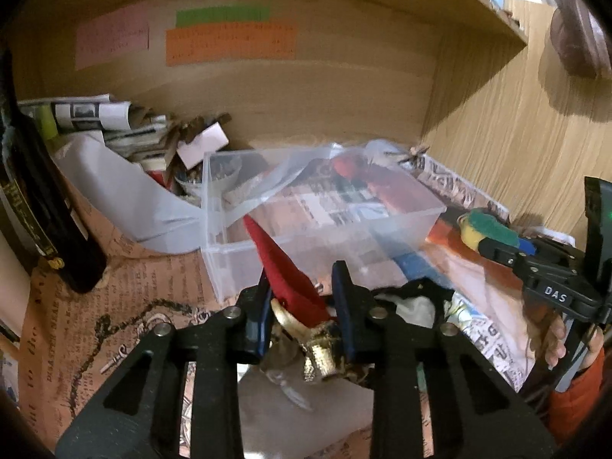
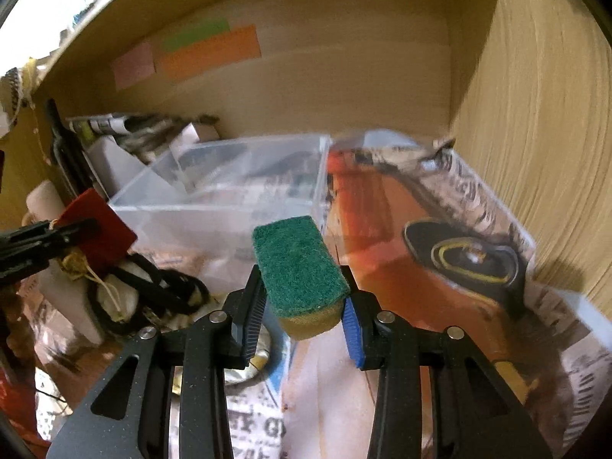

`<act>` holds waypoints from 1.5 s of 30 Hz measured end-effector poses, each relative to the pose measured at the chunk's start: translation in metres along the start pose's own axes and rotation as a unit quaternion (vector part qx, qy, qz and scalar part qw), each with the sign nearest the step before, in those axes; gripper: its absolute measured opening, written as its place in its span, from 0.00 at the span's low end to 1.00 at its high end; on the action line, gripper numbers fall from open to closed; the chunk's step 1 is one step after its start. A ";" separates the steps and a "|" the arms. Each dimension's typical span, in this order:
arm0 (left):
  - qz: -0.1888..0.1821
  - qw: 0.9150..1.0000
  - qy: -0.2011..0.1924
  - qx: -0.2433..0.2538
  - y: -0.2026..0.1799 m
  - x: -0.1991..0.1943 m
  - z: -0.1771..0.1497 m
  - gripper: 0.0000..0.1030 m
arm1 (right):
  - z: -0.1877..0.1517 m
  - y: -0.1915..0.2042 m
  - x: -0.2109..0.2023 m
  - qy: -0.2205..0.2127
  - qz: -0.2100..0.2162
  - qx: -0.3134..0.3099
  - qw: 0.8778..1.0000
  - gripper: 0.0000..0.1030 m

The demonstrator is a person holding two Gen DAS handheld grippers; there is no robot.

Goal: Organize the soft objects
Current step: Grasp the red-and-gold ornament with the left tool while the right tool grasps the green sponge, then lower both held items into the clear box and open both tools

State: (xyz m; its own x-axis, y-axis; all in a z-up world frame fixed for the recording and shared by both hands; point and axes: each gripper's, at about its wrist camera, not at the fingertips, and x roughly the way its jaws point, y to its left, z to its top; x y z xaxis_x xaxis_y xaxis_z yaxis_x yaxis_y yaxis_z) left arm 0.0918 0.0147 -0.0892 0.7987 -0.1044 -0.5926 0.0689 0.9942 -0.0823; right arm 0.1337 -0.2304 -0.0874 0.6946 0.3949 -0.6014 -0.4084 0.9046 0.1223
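Through my left wrist camera, my left gripper (image 1: 302,298) has its jaws closed on a red felt pouch (image 1: 285,267) whose gold tassel (image 1: 317,344) hangs down behind the jaws toward me. The pouch sticks forward and up from between the jaws, its tip over the near wall of the clear plastic box (image 1: 306,222), which sits just ahead of the jaws. My hold looks like it sits low, near the tassel end, so I judge the pouch could pivot or slip out if I swing it. The tassel could also catch on the black strap (image 1: 420,290) lying just right of the jaws. Far to the right, my right gripper (image 1: 497,246) carries the sponge (image 1: 485,229).

Through my right wrist camera, my right gripper (image 2: 304,306) has its jaws clamped on the sponge (image 2: 300,267), green scourer face up and yellow foam below. The clear plastic box (image 2: 229,199) stands ahead and to the left of the jaws, its near corner just beyond the sponge. The foam is squashed only at its near end, so I judge it may spring sideways on release and land on the newspaper (image 2: 440,229) covering the tabletop instead. My left gripper (image 2: 53,235) is off to the left, aimed at the same box, and the two could collide over the opening. The light box might also slide if either jaw nudges its wall.
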 end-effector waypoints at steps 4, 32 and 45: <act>-0.008 1.000 -0.007 0.001 0.000 -0.004 0.006 0.14 | 0.009 0.008 -0.012 -0.027 0.007 -0.006 1.000 0.32; 0.047 0.996 -0.069 0.018 0.031 0.006 0.093 0.12 | 0.081 0.044 0.010 -0.095 0.046 -0.032 0.994 0.33; 0.048 0.999 0.008 0.021 0.046 0.083 0.092 0.12 | 0.081 0.045 0.092 0.008 0.039 -0.037 0.999 0.33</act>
State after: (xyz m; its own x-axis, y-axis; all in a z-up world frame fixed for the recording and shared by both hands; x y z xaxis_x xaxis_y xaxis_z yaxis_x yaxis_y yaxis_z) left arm 0.2162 0.0540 -0.0680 0.7927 -0.0093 -0.6095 0.0179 0.9998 0.0080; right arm 0.2269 -0.1403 -0.0729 0.6492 0.4607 -0.6051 -0.5037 0.8566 0.1118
